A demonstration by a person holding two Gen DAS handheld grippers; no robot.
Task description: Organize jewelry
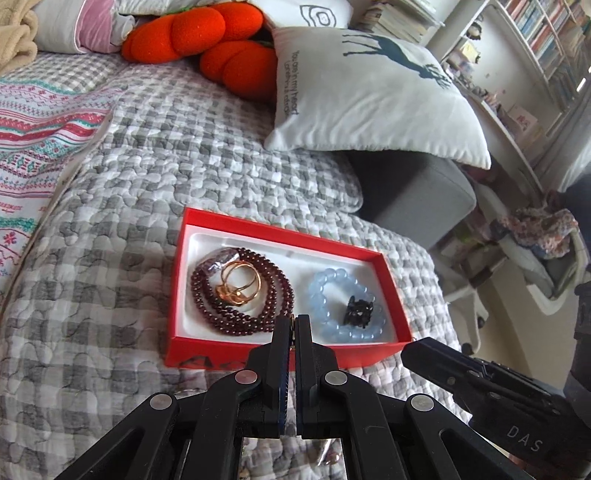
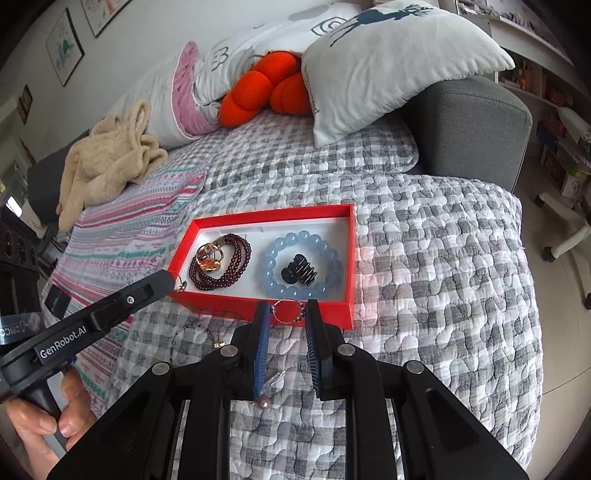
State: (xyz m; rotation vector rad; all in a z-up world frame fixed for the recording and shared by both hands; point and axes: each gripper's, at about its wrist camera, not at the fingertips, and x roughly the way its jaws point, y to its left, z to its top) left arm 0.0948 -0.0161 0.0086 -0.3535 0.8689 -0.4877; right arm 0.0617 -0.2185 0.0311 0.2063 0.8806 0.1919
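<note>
A red box (image 1: 280, 352) (image 2: 347, 254) with a white lining lies on the quilt. In it are a dark red bead bracelet (image 1: 240, 317) (image 2: 221, 273), gold rings (image 1: 240, 282) (image 2: 208, 258), a pale blue bead bracelet (image 1: 332, 325) (image 2: 273, 266) and a black hair clip (image 1: 358, 312) (image 2: 299, 273). My left gripper (image 1: 294, 319) (image 2: 173, 280) is shut on a thin gold hoop earring (image 2: 181, 284) at the box's near left corner. My right gripper (image 2: 286, 310) is open around a small beaded ring (image 2: 286, 312) by the box's front wall.
On the quilt (image 2: 424, 295) near my right gripper lie a thin chain bracelet (image 2: 192, 332), a pink pearl piece (image 2: 264, 402) and a small clear packet (image 2: 273, 380). Pillows (image 1: 369, 96), an orange plush (image 1: 207, 33) and a beige blanket (image 2: 107, 162) lie behind. The grey sofa arm (image 2: 476, 125) is at right.
</note>
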